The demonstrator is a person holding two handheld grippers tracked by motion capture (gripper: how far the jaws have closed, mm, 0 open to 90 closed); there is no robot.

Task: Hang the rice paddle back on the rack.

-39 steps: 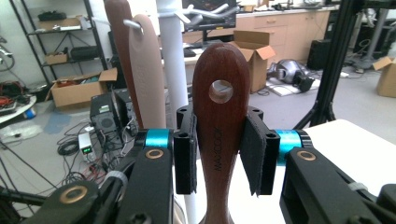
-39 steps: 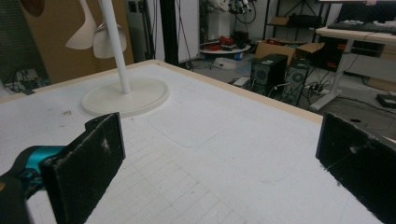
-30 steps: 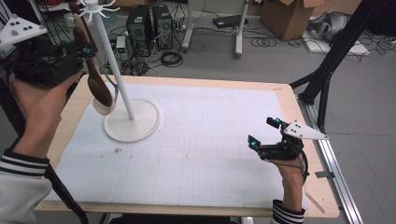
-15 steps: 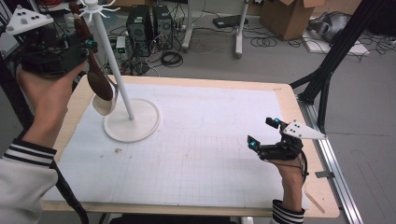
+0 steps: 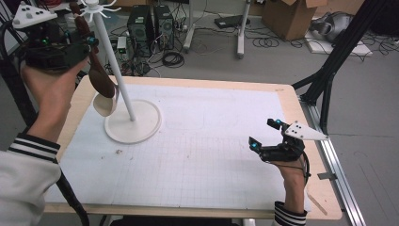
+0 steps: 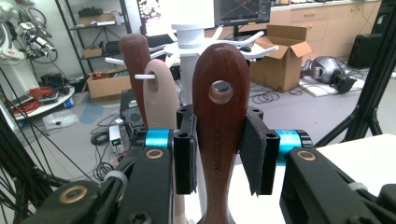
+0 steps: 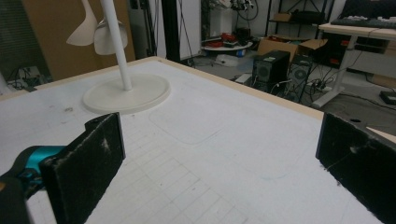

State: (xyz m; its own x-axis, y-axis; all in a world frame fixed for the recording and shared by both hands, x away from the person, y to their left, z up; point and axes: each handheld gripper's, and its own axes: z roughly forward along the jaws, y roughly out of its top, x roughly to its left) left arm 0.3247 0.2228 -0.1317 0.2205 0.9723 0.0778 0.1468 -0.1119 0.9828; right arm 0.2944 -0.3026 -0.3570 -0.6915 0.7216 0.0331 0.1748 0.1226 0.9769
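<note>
Your left gripper clasped the dark wooden spoon by its handle, raised beside the rack at far left. Your right gripper rested agape, near right.

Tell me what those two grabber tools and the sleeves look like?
Both are black. The left gripper has flat black pads, blue rings and brass-coloured screws. The right gripper carries a grey three-cornered plate. The sleeves are white with dark-striped cuffs.
</note>
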